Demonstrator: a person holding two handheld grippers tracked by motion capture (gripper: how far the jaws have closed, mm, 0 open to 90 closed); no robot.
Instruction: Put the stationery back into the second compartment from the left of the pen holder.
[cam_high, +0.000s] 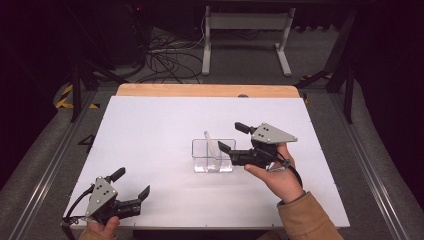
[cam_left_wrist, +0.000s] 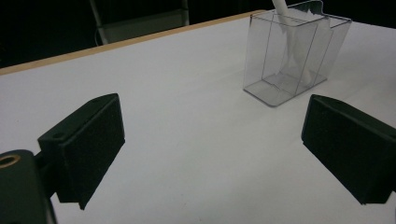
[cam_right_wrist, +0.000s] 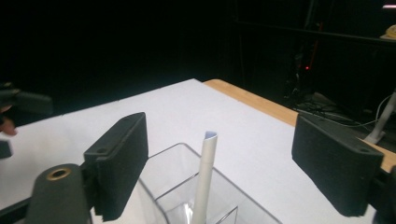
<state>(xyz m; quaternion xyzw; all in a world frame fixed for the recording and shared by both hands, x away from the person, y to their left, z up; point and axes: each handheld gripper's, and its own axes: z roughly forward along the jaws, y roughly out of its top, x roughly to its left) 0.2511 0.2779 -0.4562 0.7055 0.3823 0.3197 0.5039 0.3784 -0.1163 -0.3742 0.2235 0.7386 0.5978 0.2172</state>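
Clear plastic made up the little box (cam_high: 214, 155) standing near the middle of the white table (cam_high: 150, 135), split into compartments, with a white pen (cam_high: 210, 145) standing tilted in it, its tip poking above the rim. I could not tell for sure which compartment the pen sat in.

My right gripper (cam_high: 231, 137) hung just beside the box on its right, above the rim, its jaws spread wide with nothing pressed between them. In the right gripper view the pen (cam_right_wrist: 205, 177) rose from the box (cam_right_wrist: 187, 196) roughly midway between the two black jaws and a little ahead of them, clear of both pads. The box lay directly below and in front of that gripper (cam_right_wrist: 217, 163).

My left gripper (cam_high: 134, 184) sat low at the near left corner of the table, well apart from the box, its jaws also standing wide with nothing in them. In the left gripper view the box (cam_left_wrist: 292, 56) stood off to the upper right, beyond the right-hand jaw, with the pen (cam_left_wrist: 289, 28) leaning inside it, and bare white table (cam_left_wrist: 187, 116) lay between the jaws of that gripper (cam_left_wrist: 212, 144).
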